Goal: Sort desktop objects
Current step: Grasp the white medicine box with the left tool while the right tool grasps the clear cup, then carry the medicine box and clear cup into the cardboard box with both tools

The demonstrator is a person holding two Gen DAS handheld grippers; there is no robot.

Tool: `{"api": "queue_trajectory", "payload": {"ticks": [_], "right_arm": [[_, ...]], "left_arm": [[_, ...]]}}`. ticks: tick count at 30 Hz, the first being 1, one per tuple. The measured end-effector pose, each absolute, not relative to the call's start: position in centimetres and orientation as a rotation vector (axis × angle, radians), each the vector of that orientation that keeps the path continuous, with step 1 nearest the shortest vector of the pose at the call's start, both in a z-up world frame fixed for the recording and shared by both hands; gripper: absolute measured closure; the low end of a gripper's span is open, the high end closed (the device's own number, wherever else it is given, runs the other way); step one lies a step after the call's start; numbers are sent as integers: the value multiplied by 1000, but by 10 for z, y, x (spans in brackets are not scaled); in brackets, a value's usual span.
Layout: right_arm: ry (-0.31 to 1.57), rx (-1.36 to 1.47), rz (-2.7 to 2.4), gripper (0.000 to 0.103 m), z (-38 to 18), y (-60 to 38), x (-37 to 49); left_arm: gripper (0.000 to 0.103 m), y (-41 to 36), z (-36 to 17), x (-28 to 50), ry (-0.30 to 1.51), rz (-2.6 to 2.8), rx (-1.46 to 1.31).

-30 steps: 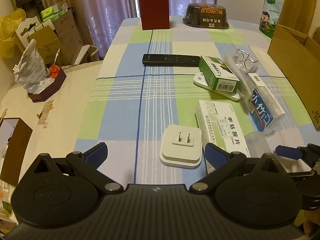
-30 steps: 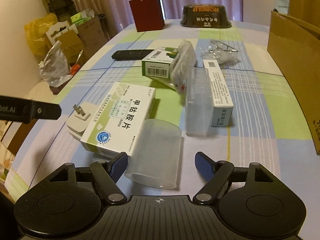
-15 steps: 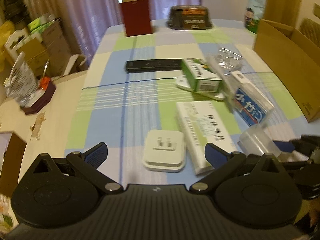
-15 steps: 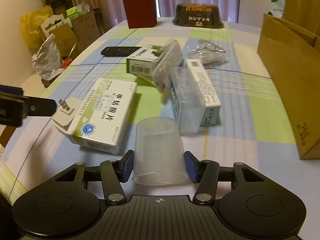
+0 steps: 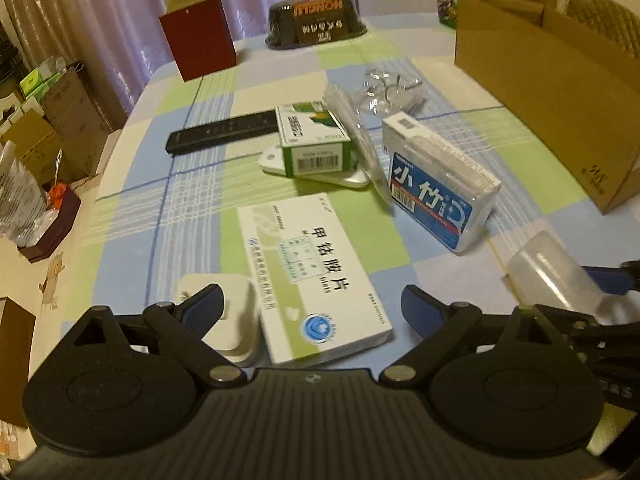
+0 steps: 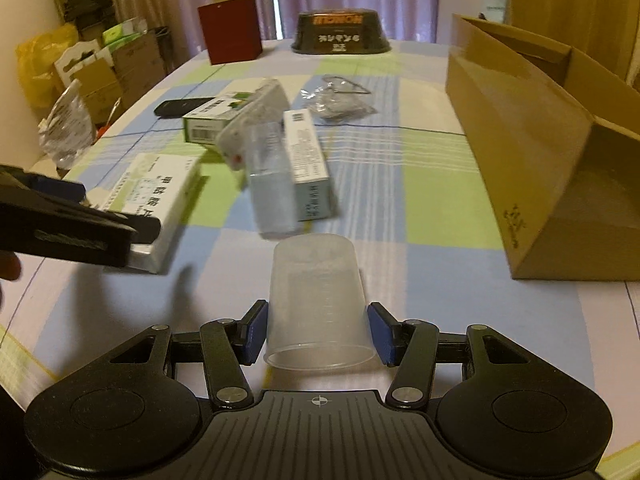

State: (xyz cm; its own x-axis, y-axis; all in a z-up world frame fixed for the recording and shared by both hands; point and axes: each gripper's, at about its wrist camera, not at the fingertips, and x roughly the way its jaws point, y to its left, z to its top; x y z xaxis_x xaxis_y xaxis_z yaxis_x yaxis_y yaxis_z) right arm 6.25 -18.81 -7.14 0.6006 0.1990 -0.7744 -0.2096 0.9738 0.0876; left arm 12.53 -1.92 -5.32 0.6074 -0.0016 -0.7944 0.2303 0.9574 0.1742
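Note:
My right gripper [image 6: 318,330] is shut on a clear plastic cup [image 6: 316,304], held on its side above the checked tablecloth; the same cup [image 5: 548,270] shows at the right edge of the left wrist view. My left gripper [image 5: 312,306] is open, straddling the near end of a white medicine box [image 5: 312,276], with a white plug adapter [image 5: 228,320] by its left finger. Beyond lie a blue-and-white box in a clear case [image 5: 436,188], a green box [image 5: 314,140], a black remote [image 5: 222,132] and a clear bag of metal hooks [image 5: 392,88].
An open cardboard box [image 6: 536,152] stands at the right of the table. A dark red box [image 5: 198,34] and a dark bowl [image 5: 316,20] sit at the far end. Cartons and bags [image 5: 36,136] crowd the floor and side surface at left.
My right gripper closed on the clear cup and lifted it off the table. My left gripper moved right and forward, from over the plug adapter to over the white medicine box.

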Motion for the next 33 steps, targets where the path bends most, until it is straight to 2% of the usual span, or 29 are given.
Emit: {"api": "queue_trajectory", "payload": {"ticks": [5, 9, 13, 18, 22, 26, 29, 31, 33], "right_arm": [[876, 10, 228, 50, -67, -198, 63], [873, 33, 226, 50, -66, -203, 63], [875, 48, 227, 50, -66, -206, 62], [871, 40, 234, 50, -64, -205, 60], [876, 24, 232, 50, -66, -203, 59], [880, 15, 227, 50, -68, -203, 59], [883, 15, 221, 50, -70, -205, 61], [886, 17, 219, 50, -71, -206, 62], [891, 19, 219, 50, -72, -207, 63]], "left_arm": [[10, -34, -72, 136, 939, -109, 297], [22, -39, -78, 141, 943, -116, 302], [27, -40, -78, 140, 944, -143, 294], [28, -43, -72, 121, 971, -234, 287], [20, -42, -70, 115, 972, -221, 266], [20, -41, -71, 129, 986, -200, 222], [23, -42, -73, 138, 1005, -197, 209], [33, -42, -76, 141, 1019, -199, 200], [35, -41, -76, 141, 1020, -202, 196]]}}
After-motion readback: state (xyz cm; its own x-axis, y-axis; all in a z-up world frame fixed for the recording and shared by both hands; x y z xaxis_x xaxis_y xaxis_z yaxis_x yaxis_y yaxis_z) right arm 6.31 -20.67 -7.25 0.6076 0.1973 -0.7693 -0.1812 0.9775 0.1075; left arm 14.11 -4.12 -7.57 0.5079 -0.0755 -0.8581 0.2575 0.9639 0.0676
